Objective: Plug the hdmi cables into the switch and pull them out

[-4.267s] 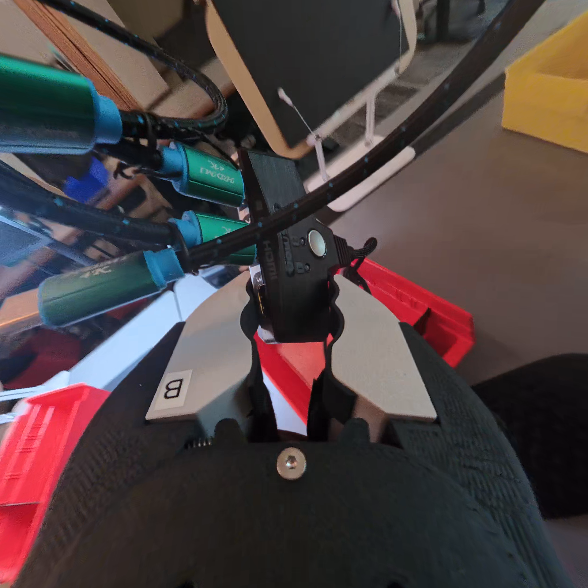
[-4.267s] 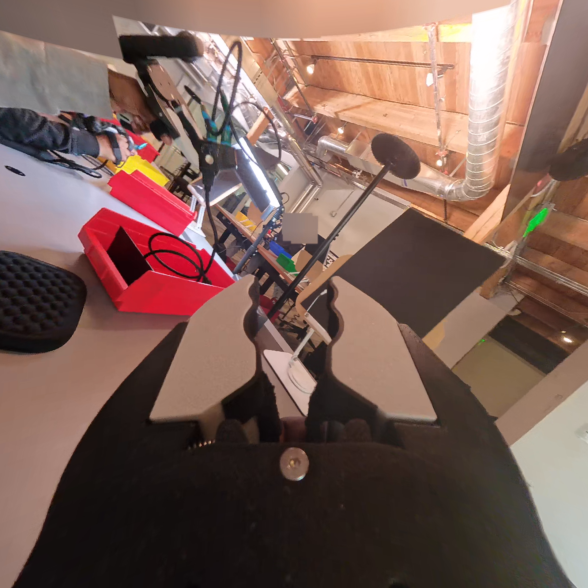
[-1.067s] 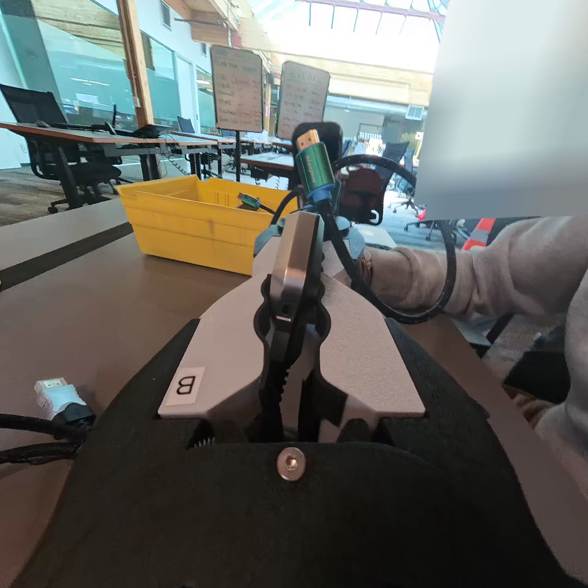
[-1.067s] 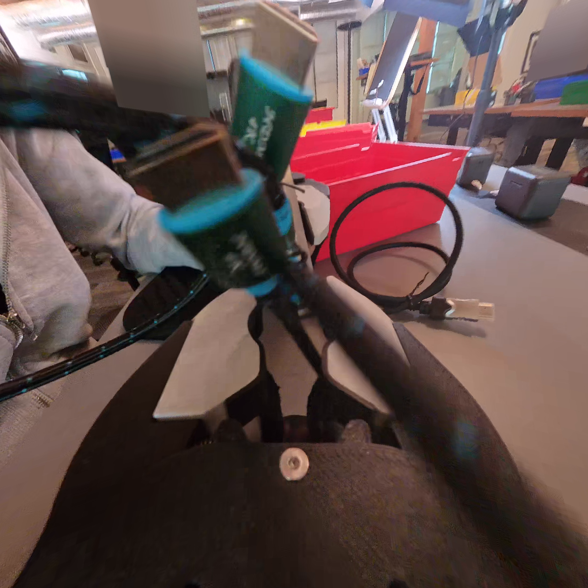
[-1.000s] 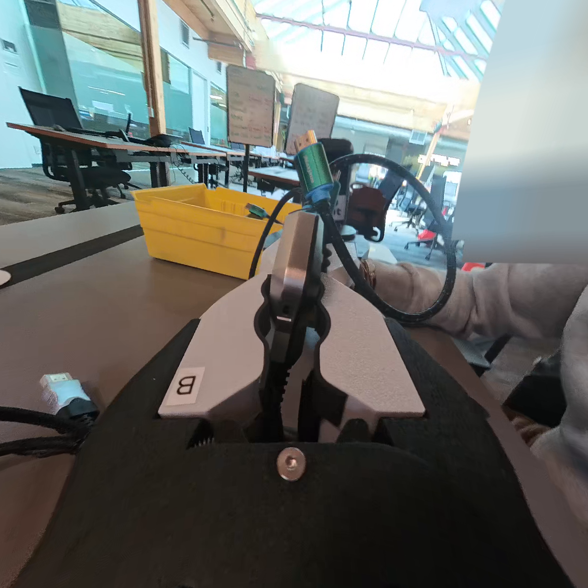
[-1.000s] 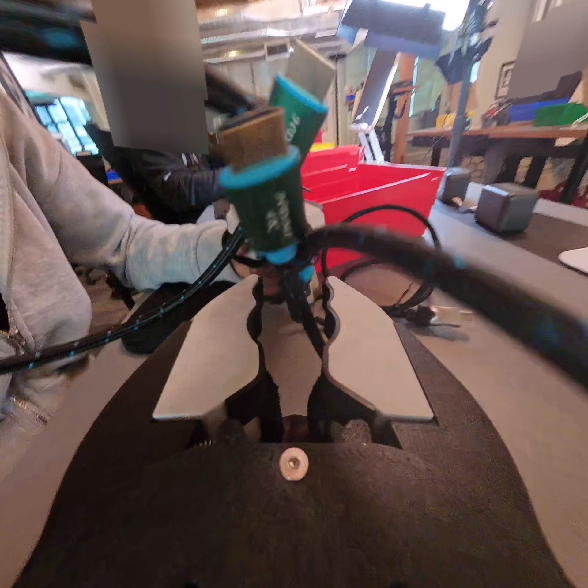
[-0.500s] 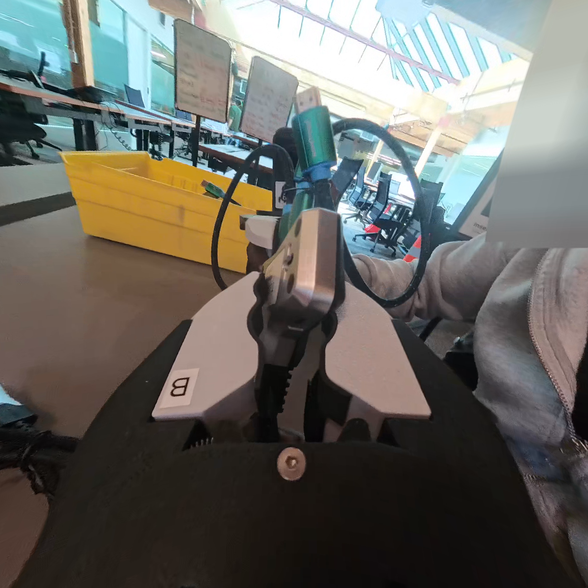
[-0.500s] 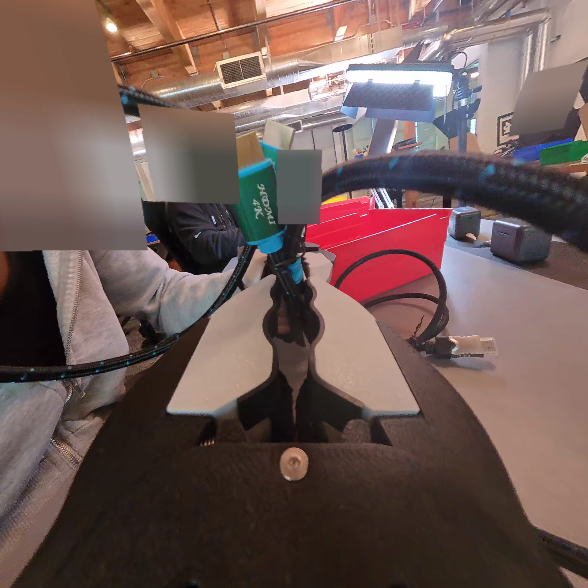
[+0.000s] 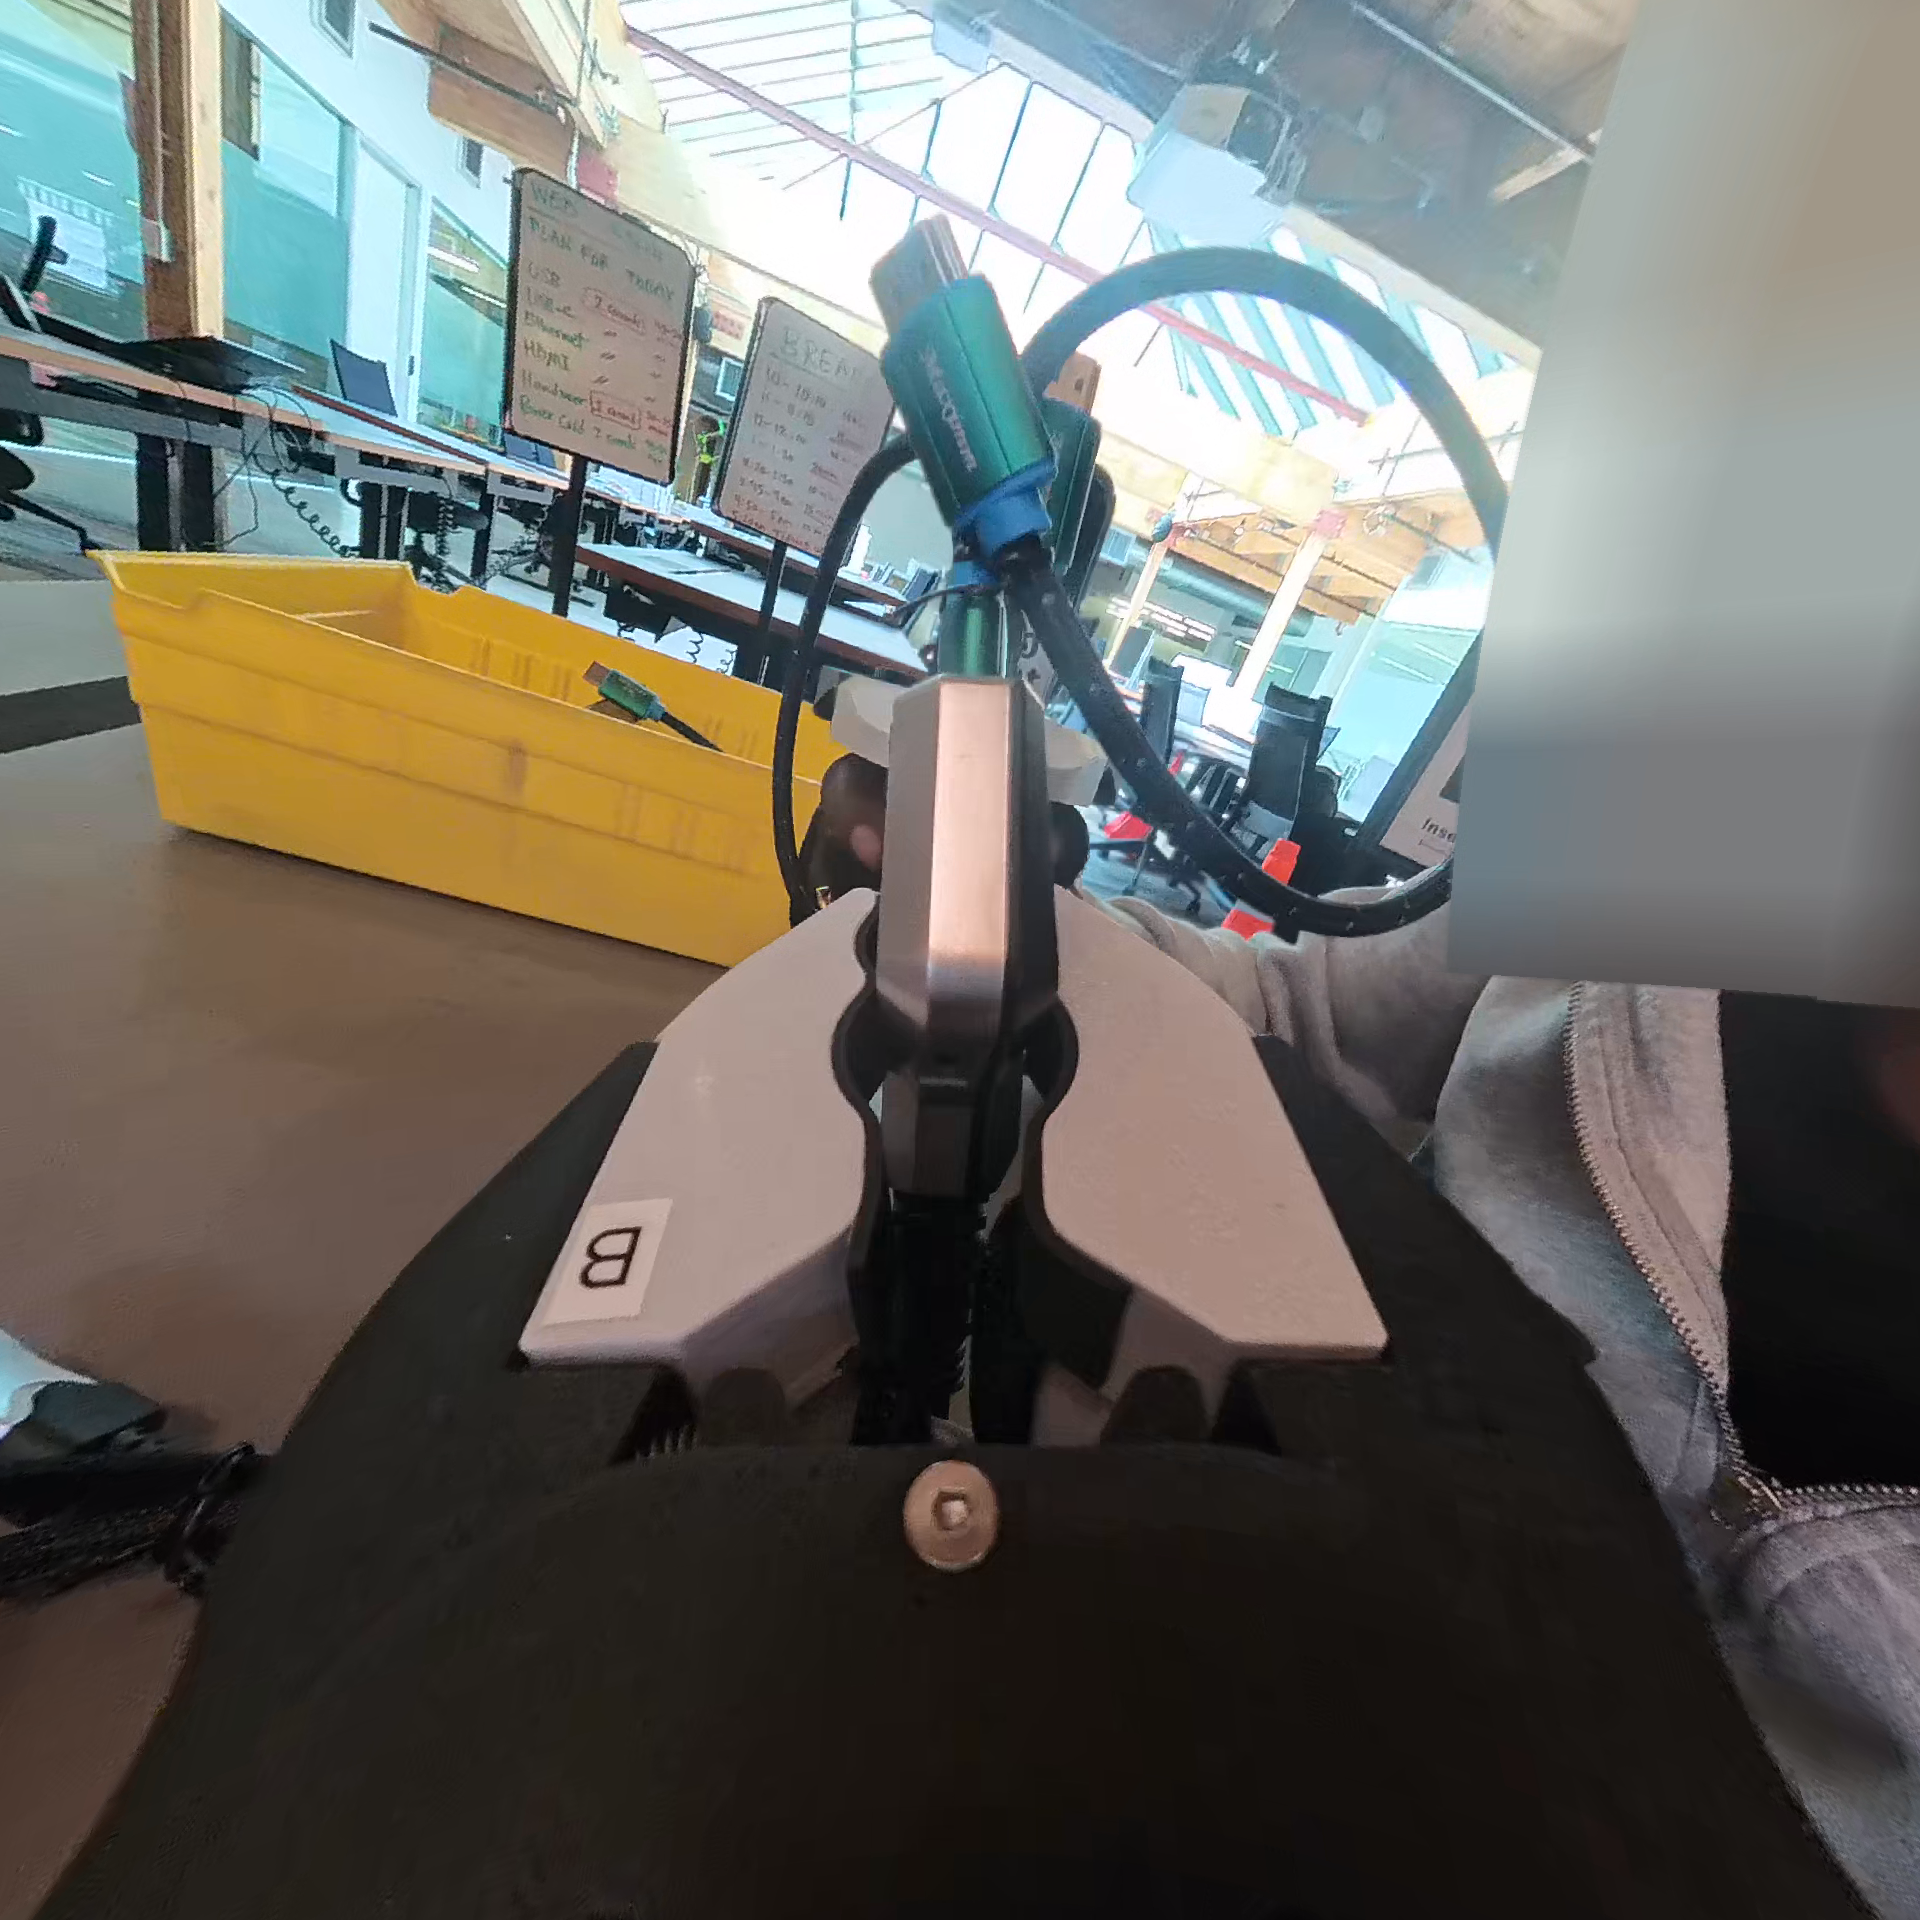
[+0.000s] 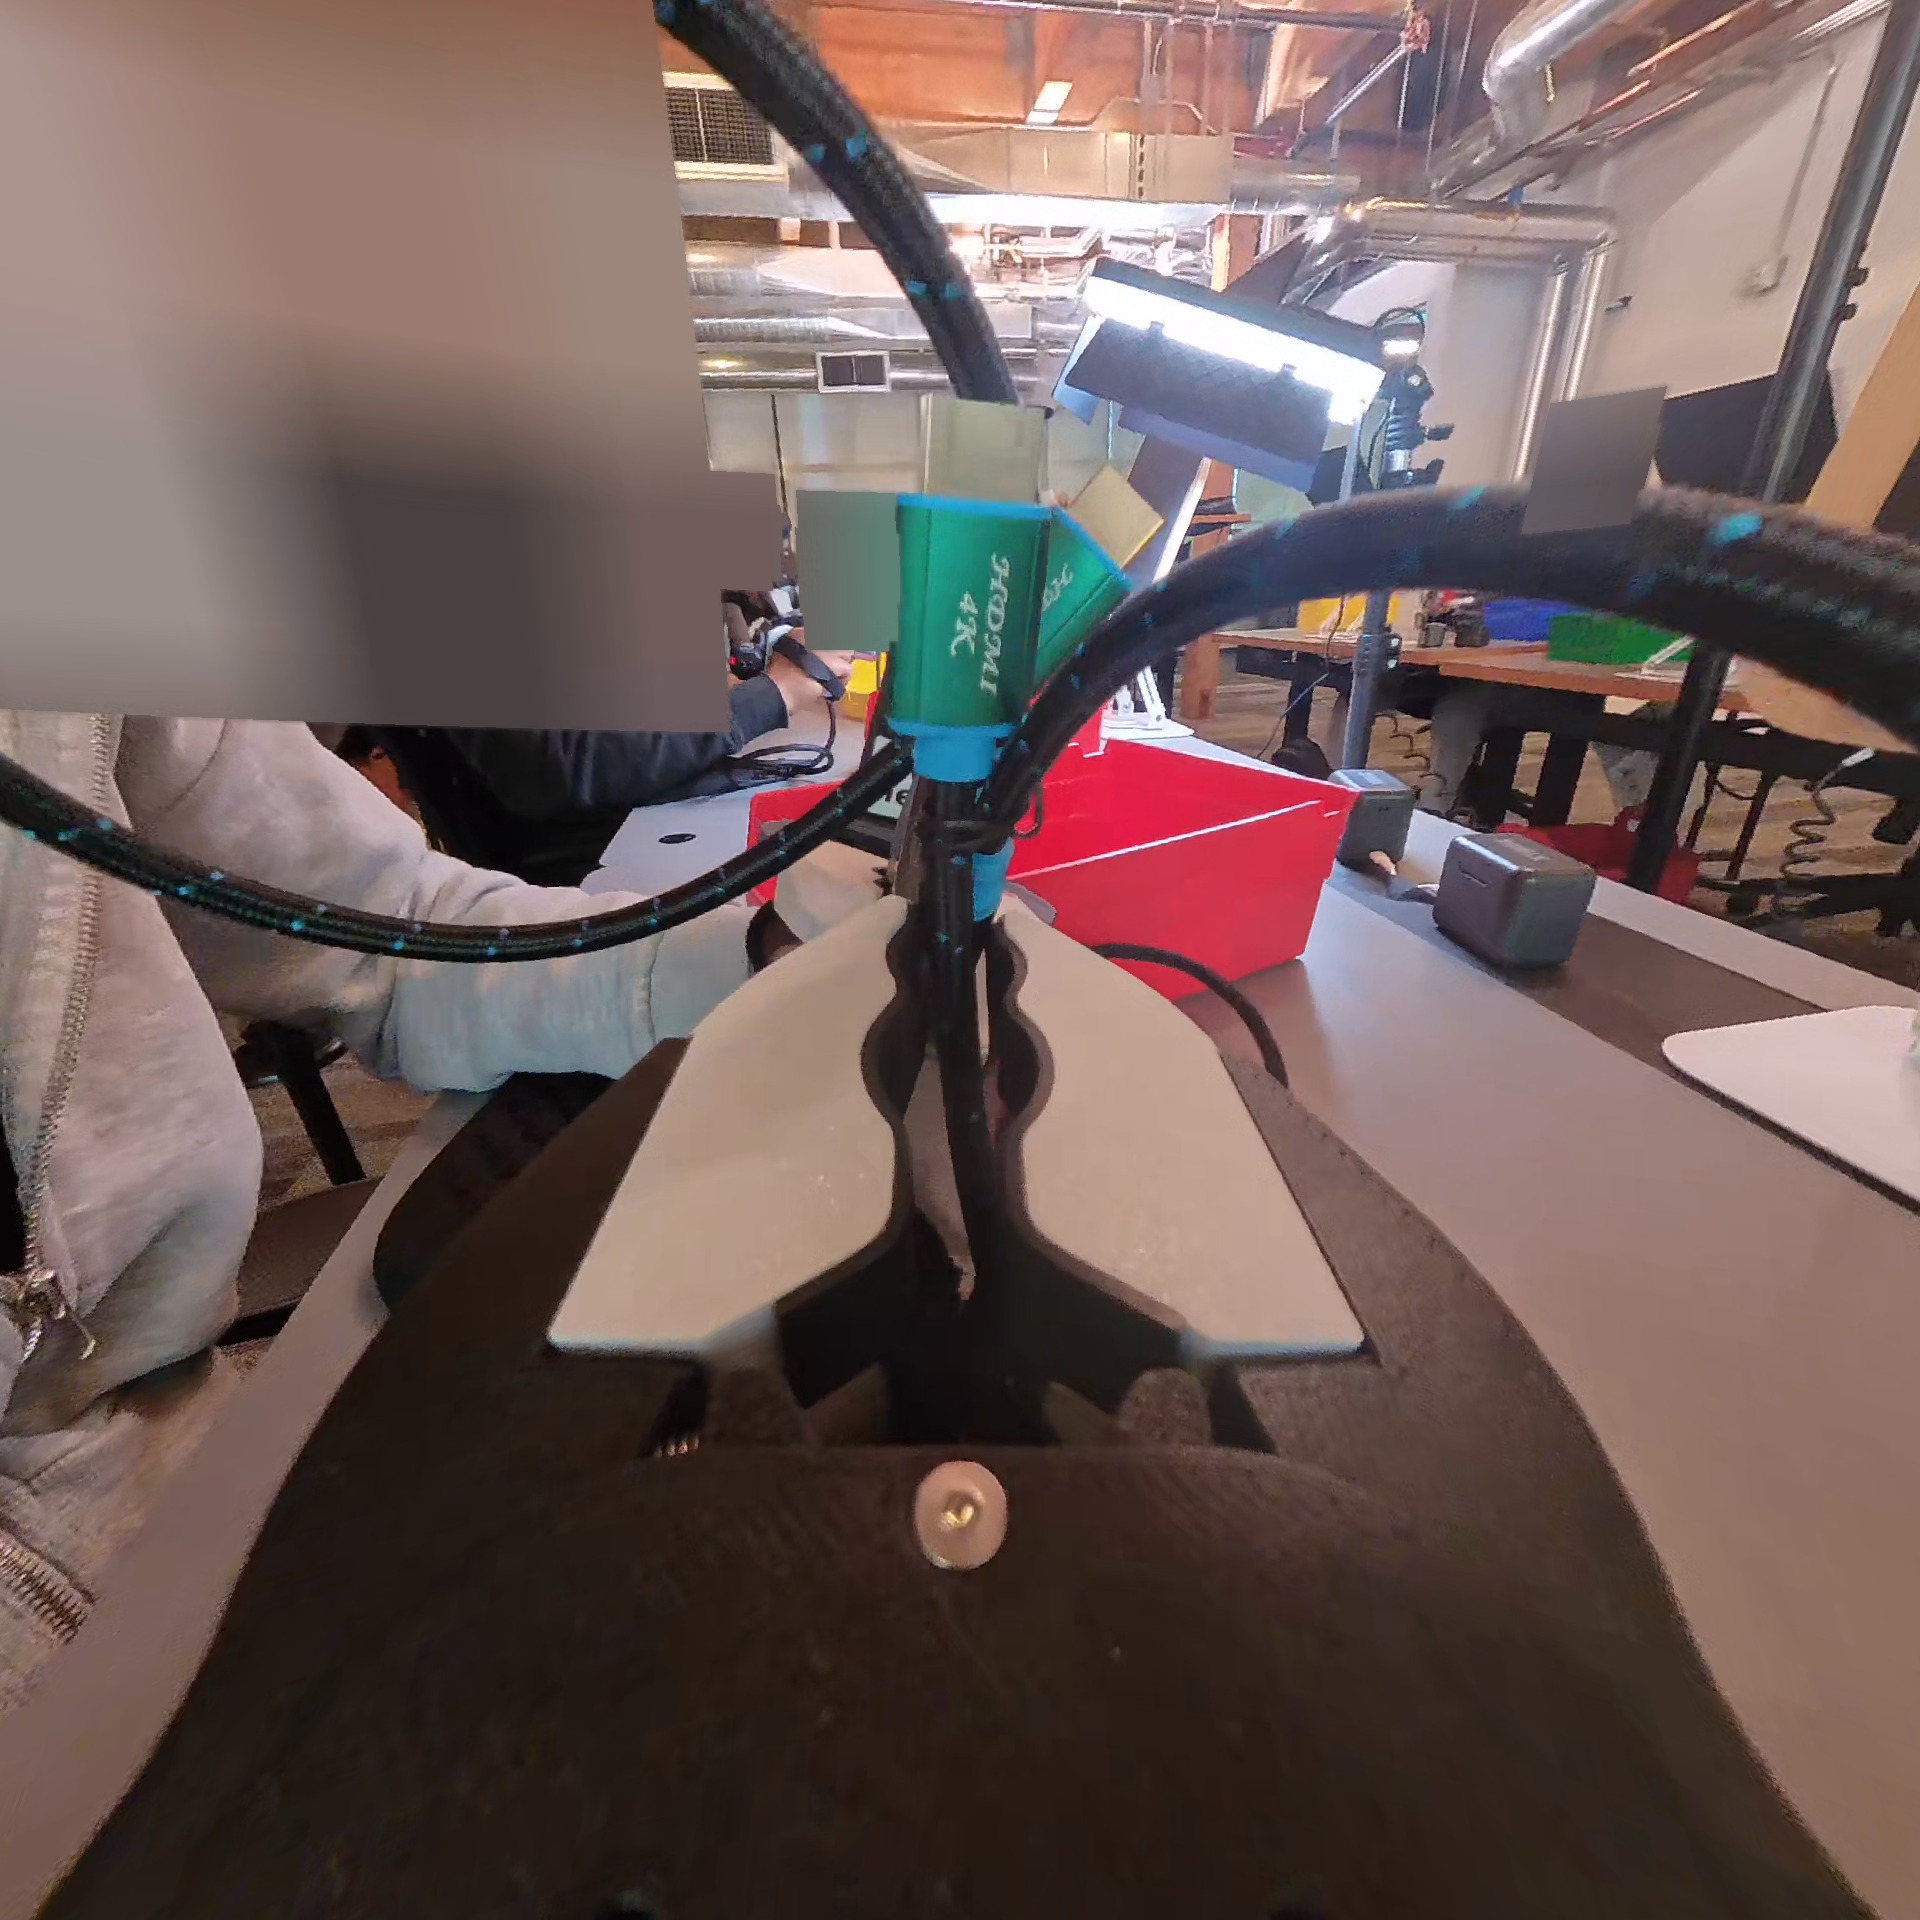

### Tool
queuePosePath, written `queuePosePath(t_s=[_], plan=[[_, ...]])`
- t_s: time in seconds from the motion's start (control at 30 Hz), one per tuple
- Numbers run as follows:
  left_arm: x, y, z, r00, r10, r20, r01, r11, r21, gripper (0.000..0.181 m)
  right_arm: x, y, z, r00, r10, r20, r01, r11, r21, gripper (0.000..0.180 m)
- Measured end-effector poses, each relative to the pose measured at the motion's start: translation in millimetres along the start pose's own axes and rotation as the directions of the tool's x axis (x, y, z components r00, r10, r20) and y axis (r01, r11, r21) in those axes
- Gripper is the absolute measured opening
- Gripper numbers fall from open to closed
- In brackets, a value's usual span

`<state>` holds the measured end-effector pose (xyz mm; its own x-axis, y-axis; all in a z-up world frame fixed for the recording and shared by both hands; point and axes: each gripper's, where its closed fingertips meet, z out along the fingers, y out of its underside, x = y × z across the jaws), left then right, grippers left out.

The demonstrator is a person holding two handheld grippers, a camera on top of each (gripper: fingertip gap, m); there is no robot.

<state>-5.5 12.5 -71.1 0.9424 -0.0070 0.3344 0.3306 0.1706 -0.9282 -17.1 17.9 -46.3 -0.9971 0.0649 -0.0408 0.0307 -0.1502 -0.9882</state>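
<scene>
Left gripper clamps grey metal switch box; right gripper pinches black braided cables below green-shelled HDMI plugs.

Bright daylight, both views. Left wrist view: skylight at 12 o'clock blown out, backlighting the green plug; soft glare streak on the switch. Right wrist view: lit panel lamp at 1 o'clock, braided cable close and blurred. Fisheye bending at edges. Shadows soft.
</scene>
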Motion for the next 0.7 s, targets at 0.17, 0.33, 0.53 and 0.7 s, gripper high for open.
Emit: queuePosePath(t_s=[0.17,0.33,0.53,0.7], plan=[[1,4,0,1.0,0.016,0.002,-0.016,0.999,-0.029,0.021,4,-30,-10,0.999,0.031,-0.043,-0.024,0.988,0.156,0.011],[-10,1,2,0.998,0.014,0.067,-0.015,1.0,0.011,0.022,44,-121,-122,0.929,-0.04,-0.369,0.179,0.92,0.35,0.011],[-1,6,2,0.996,0.087,0.018,-0.087,0.996,-0.006,0.022,91,-93,-187,0.419,-0.545,-0.726,0.257,0.838,-0.481,0.012],[-2,8,3,0.995,0.093,0.023,-0.093,0.995,-0.022,0.022,105,2,-208,0.705,-0.087,-0.704,-0.299,0.863,-0.406,0.012]])
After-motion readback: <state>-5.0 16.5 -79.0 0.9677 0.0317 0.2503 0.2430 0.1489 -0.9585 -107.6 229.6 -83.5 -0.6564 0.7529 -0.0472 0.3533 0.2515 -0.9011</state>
